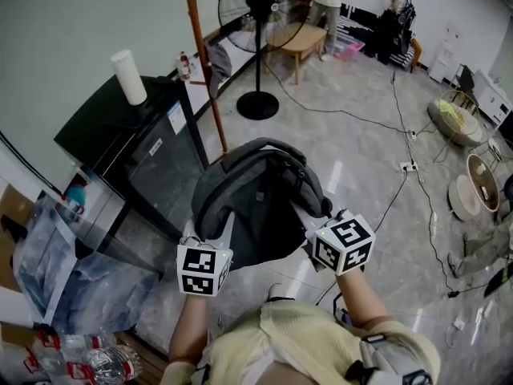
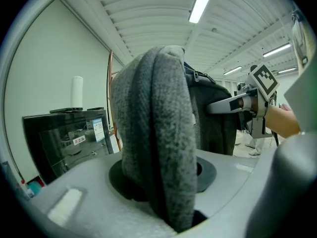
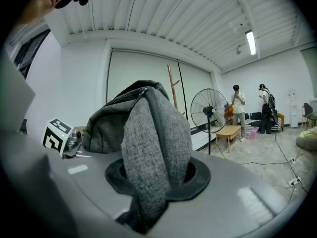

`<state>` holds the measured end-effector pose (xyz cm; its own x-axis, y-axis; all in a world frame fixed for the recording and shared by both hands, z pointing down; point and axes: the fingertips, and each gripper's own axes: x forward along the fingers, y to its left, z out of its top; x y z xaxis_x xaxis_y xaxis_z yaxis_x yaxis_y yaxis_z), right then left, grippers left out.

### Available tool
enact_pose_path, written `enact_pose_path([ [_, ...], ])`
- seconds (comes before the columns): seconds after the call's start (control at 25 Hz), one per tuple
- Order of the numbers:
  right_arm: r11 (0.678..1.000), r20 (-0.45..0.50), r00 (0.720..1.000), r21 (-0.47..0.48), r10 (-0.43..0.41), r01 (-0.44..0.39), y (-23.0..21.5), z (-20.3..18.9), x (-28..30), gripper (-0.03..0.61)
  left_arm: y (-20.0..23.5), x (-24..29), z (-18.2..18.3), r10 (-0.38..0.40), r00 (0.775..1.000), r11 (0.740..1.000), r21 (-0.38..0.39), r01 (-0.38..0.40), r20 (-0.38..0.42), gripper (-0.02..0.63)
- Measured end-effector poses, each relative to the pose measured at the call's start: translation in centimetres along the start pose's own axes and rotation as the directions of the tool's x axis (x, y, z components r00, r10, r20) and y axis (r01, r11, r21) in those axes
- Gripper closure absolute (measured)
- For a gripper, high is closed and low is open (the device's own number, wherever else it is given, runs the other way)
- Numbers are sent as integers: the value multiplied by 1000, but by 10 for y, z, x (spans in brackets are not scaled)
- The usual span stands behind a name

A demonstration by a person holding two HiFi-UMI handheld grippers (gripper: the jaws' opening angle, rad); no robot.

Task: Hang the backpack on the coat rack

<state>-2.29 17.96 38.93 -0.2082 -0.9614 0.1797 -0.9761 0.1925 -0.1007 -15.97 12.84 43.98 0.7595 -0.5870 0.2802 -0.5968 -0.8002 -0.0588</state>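
In the head view the grey backpack [image 1: 256, 199] hangs between the left gripper [image 1: 206, 247] and the right gripper [image 1: 325, 231], nearer than the coat rack [image 1: 204, 70], whose top is cut off. The marker cubes [image 1: 203, 269] hide the jaws there. Each gripper view shows its jaws clamped on the backpack's grey fabric.

coat rack [image 1: 206, 62] top cut off, people [image 1: 327, 6] tiny

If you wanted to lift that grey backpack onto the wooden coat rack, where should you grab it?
By its two padded straps, one from each side, as the left gripper and right gripper do now. The backpack is soft and wide, so holding both straps probably keeps it level and leaves its top free for the coat rack.
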Motion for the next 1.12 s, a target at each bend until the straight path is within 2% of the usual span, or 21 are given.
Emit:
enact_pose_path([
  [0.2,1000,7,1000,12,0,0,-40,10,10,476,-11,37,15,-22,1000,999,23,22,6,492],
  [0.44,1000,19,1000,27,14,-15,-82,18,17,476,-29,72,25,-91,996,993,78,91,-1,491],
  [0.52,1000,29,999,18,21,-22,-91,22,21,474,-29,80,31,-86,996,993,84,86,6,495],
  [0.8,998,51,997,-30,56,-54,-105,36,51,472,-6,100,44,-3,1000,1000,31,3,0,511],
  [0.96,994,48,996,-83,75,-70,-108,49,76,469,12,111,51,13,1000,1000,-18,-13,-9,512],
  [1.12,990,55,997,-133,59,-51,-116,63,102,465,33,130,61,13,1000,999,-48,-14,-12,513],
])
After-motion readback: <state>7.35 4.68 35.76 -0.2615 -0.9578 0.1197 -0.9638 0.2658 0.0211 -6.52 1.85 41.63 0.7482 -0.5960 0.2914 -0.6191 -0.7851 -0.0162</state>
